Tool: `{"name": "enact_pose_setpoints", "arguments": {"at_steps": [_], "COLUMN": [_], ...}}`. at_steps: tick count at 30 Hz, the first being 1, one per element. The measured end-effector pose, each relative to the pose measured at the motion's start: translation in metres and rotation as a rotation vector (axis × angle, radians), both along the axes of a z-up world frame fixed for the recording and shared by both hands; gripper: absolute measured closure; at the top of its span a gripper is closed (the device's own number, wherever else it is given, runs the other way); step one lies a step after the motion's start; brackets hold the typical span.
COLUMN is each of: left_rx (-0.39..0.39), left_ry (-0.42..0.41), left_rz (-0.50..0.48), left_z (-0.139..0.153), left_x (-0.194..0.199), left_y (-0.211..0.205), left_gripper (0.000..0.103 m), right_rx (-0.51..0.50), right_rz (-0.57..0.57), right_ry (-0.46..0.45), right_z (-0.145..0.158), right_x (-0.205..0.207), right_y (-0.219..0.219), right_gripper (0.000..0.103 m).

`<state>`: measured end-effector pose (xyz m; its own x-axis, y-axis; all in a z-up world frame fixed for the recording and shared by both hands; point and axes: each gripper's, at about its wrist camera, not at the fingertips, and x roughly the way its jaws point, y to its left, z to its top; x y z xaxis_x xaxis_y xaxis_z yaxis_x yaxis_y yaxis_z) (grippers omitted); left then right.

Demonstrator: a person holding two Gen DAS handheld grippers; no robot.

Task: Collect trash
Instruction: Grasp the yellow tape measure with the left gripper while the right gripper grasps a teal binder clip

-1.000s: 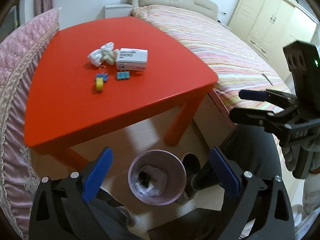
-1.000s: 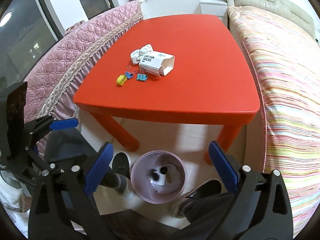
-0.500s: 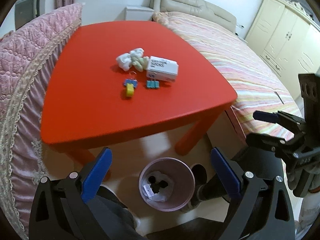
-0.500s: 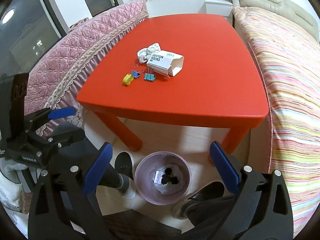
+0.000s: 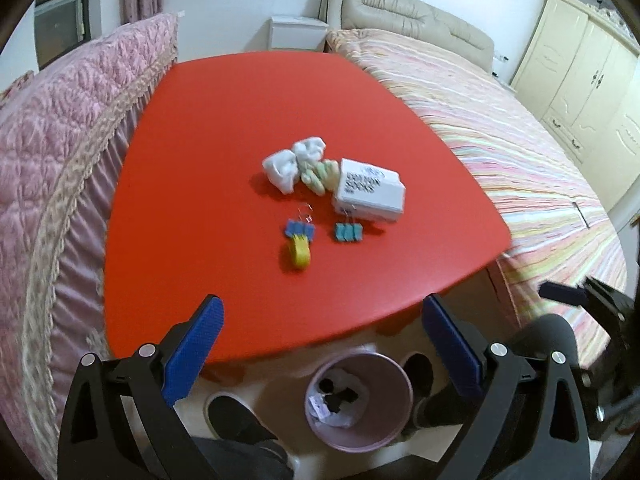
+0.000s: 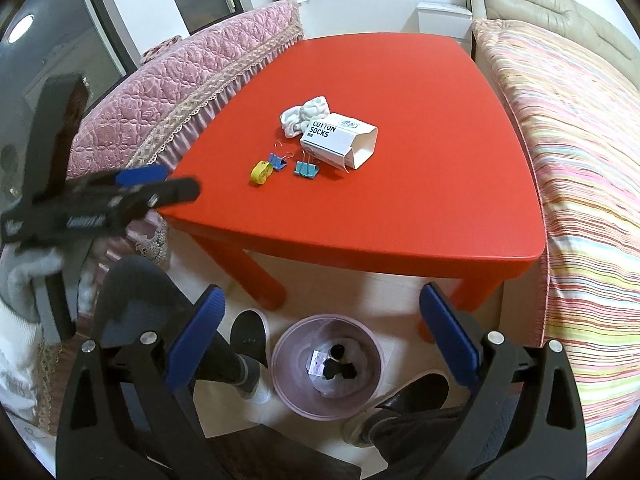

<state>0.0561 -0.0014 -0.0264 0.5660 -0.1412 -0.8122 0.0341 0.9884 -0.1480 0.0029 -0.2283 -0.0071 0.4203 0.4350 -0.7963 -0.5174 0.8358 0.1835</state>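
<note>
Both grabbers, the left gripper [image 5: 320,344] and the right gripper [image 6: 320,340], are wide apart and hold nothing. The sock box [image 5: 369,195] sits mid-frame on the red table [image 5: 224,128]. The pink bin [image 6: 327,366] stands at the bottom.

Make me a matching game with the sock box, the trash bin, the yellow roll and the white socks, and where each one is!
Things:
1. sock box
2. trash bin
3. yellow roll
4. white socks

Places:
A. on the floor, in front of the red table
B. at the far end of the pile
C. lying on its side, open end toward the bed
D. touching a blue clip, nearest the table's front edge

Pairs: 1-C, 2-A, 3-D, 4-B
</note>
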Motion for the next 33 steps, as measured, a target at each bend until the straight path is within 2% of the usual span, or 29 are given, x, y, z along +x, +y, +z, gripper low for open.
{"name": "enact_pose_setpoints", "arguments": {"at_steps": [10,12,17,18,19,20,22,25,33], "left_rx": [0.094,0.102,0.101,0.098,0.092,0.089,0.088,0.069,0.056], "left_ry": [0.119,0.132,0.171,0.172,0.174,0.175,0.174,0.167,0.140], "left_rz": [-0.013,-0.012,-0.027,-0.029,-0.031,-0.033,-0.035,-0.034,-0.032], "left_z": [-0.035,-0.041,-0.057,-0.058,-0.060,-0.061,-0.063,-0.064,-0.057], "left_x": [0.060,0.065,0.074,0.075,0.076,0.076,0.077,0.076,0.070], "left_y": [0.003,0.004,0.001,0.001,0.001,0.001,0.001,0.004,0.008], "left_gripper": [0.009,0.017,0.051,0.053,0.060,0.071,0.082,0.088,0.089], "right_rx": [-0.002,-0.001,-0.001,0.000,0.000,0.000,0.000,0.000,0.002], "right_rz": [-0.008,-0.011,-0.017,-0.017,-0.016,-0.015,-0.015,-0.011,0.012], "right_ry": [0.011,0.012,0.016,0.016,0.016,0.016,0.016,0.014,0.015], "right_z": [-0.002,-0.002,-0.003,-0.003,-0.003,-0.003,-0.003,-0.003,-0.001], "right_x": [0.000,0.001,0.001,0.001,0.002,0.001,0.002,0.003,0.012], "right_y": [-0.002,-0.003,-0.005,-0.005,-0.005,-0.005,-0.005,-0.003,0.012], "right_gripper": [0.007,0.007,0.007,0.007,0.007,0.007,0.007,0.007,0.007]}}
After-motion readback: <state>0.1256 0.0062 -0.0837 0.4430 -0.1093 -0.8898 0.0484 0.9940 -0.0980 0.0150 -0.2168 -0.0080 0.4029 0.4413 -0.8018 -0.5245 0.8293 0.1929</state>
